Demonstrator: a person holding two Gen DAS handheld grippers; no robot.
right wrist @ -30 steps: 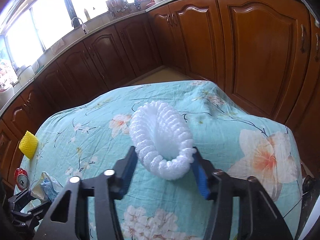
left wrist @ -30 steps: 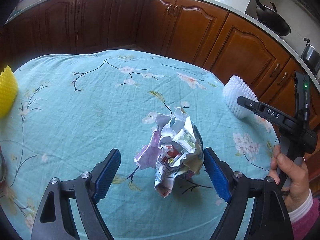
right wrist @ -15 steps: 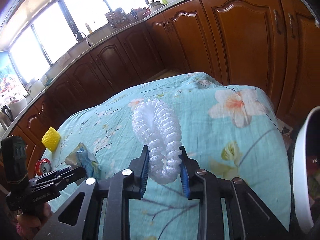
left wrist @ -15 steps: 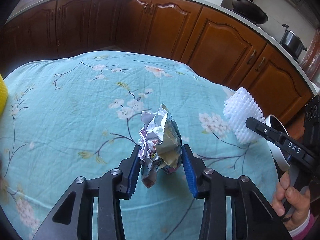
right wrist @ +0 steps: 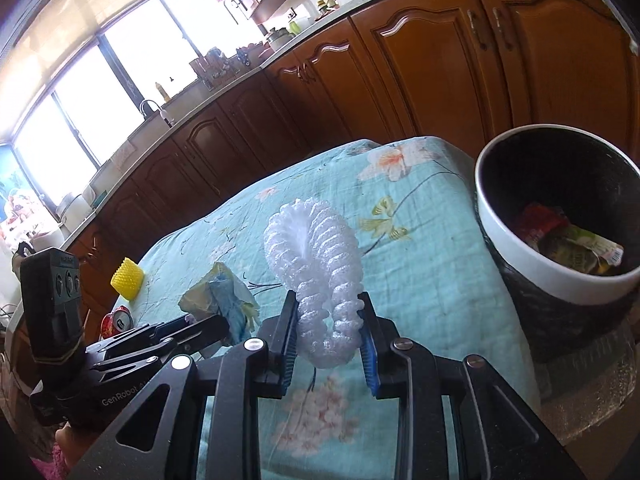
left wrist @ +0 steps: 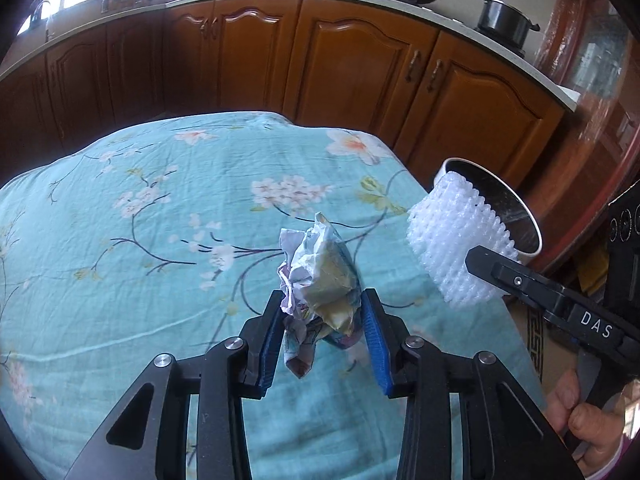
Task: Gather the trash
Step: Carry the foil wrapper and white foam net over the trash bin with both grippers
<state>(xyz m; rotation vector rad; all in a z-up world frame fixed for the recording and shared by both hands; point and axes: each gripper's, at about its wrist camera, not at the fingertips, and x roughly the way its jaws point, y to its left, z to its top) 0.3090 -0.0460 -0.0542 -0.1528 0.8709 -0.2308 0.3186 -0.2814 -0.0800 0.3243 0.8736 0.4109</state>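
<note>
Crumpled paper wad [left wrist: 316, 276], creased and light, is pinched between the blue pads of the left gripper [left wrist: 323, 336], held above the right part of the table [left wrist: 120, 280]. White foam net sleeve [right wrist: 316, 276], ribbed and springy, is clamped in the right gripper [right wrist: 327, 348] near the right edge. Both should be carried over the bin [right wrist: 560, 280] before release; judged: foam may cling to pads.

floral tablecloth [left wrist: 160, 280], wooden cabinets [left wrist: 340, 60], black pot [left wrist: 504, 18].
</note>
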